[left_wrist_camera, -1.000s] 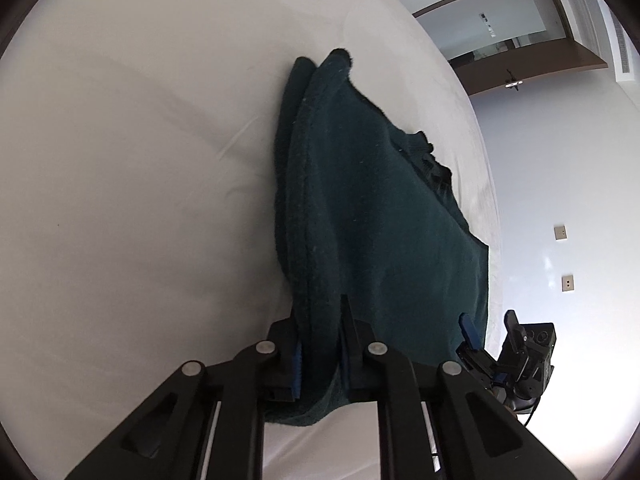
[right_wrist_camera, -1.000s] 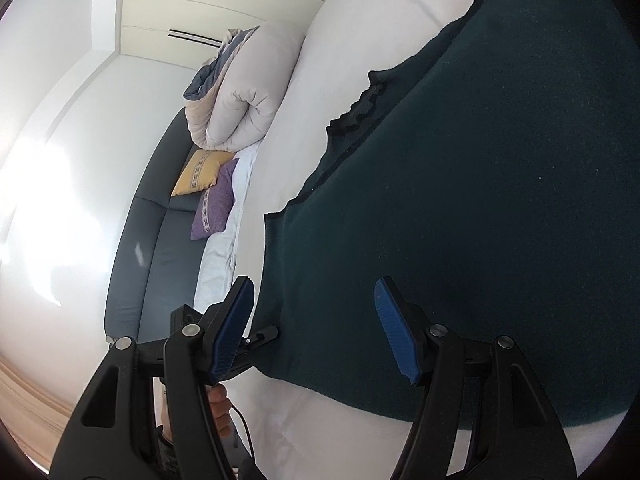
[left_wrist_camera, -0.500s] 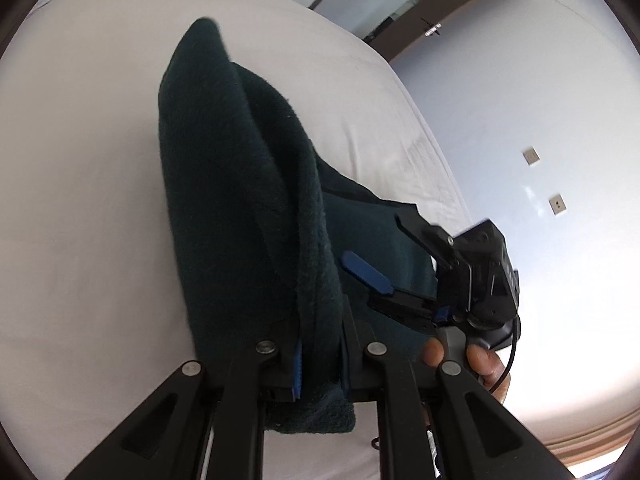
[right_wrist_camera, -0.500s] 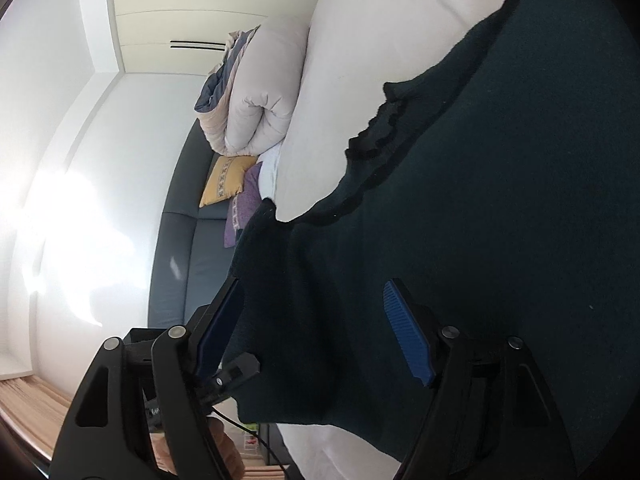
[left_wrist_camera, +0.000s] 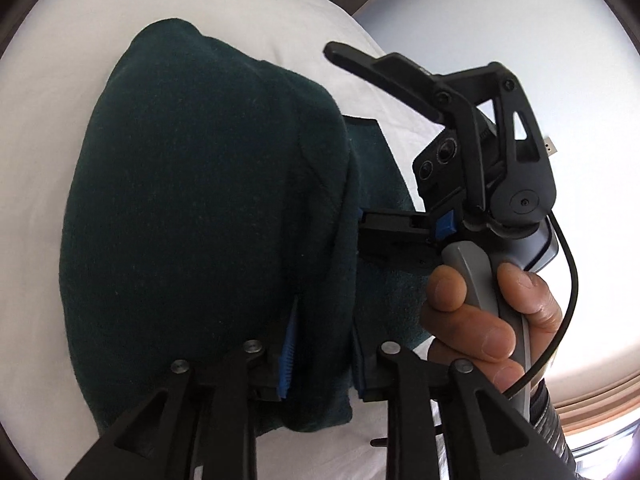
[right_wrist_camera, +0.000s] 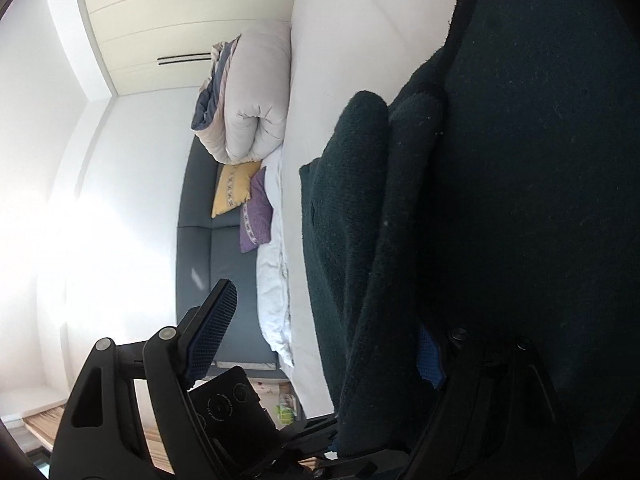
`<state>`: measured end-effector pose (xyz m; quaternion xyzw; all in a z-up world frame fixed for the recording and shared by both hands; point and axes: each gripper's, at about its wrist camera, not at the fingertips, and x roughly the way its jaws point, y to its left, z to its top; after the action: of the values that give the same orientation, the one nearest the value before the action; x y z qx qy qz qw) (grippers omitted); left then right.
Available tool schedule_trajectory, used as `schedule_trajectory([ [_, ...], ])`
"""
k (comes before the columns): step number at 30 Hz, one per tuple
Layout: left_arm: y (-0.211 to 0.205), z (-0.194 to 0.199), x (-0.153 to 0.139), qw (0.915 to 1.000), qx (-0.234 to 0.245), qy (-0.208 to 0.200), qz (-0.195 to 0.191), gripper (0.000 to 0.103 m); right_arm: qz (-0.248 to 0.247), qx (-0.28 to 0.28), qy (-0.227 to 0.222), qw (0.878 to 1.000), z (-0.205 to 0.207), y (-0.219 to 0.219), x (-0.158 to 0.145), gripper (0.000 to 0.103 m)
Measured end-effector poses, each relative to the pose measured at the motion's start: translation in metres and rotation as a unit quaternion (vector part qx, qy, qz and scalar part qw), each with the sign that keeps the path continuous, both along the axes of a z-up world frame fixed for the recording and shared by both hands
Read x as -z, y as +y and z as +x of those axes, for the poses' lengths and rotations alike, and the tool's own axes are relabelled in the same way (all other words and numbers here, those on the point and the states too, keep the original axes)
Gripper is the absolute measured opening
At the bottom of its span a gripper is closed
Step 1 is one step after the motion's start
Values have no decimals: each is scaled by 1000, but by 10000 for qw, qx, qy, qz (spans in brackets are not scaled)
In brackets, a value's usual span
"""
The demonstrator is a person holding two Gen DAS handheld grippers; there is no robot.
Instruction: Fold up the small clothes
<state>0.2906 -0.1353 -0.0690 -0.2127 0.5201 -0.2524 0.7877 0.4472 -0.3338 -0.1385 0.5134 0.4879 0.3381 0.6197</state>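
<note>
A dark green fleece garment (left_wrist_camera: 200, 208) lies doubled over on the white bed (left_wrist_camera: 44, 128). My left gripper (left_wrist_camera: 324, 352) has the thick folded edge between its fingers; its jaws are opening and the blue pad (left_wrist_camera: 289, 344) stands slightly off the cloth. My right gripper (left_wrist_camera: 352, 136), held by a hand (left_wrist_camera: 480, 320), reaches in from the right with its lower finger behind the fold. In the right wrist view the right gripper (right_wrist_camera: 320, 340) is wide open. The garment's rolled edge (right_wrist_camera: 360, 240) hangs between its fingers, touching only the right one.
A rolled duvet (right_wrist_camera: 256, 112) lies at the bed's far end. A grey sofa (right_wrist_camera: 196, 248) with a yellow cushion (right_wrist_camera: 232, 192) and a purple one (right_wrist_camera: 256, 216) runs beside the bed. Wardrobe doors fill the far wall. The bed's edge is just below the grippers.
My left gripper carried the folded edge across toward the right gripper, and its jaws have parted. The right gripper moved in close, opened wider, and the fold now sits between its fingers.
</note>
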Motion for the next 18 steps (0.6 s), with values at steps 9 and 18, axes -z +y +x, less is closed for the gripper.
schedule_trajectory([
  [9,41,-30,-22,9979,-297,-522,-245,66,-1008,-287,-10,9945,17,7,-12,61],
  [18,67,-19,-12,9963,-519,-390,-566,66,-2155,-444,-107,9754,7,8,-22,17],
])
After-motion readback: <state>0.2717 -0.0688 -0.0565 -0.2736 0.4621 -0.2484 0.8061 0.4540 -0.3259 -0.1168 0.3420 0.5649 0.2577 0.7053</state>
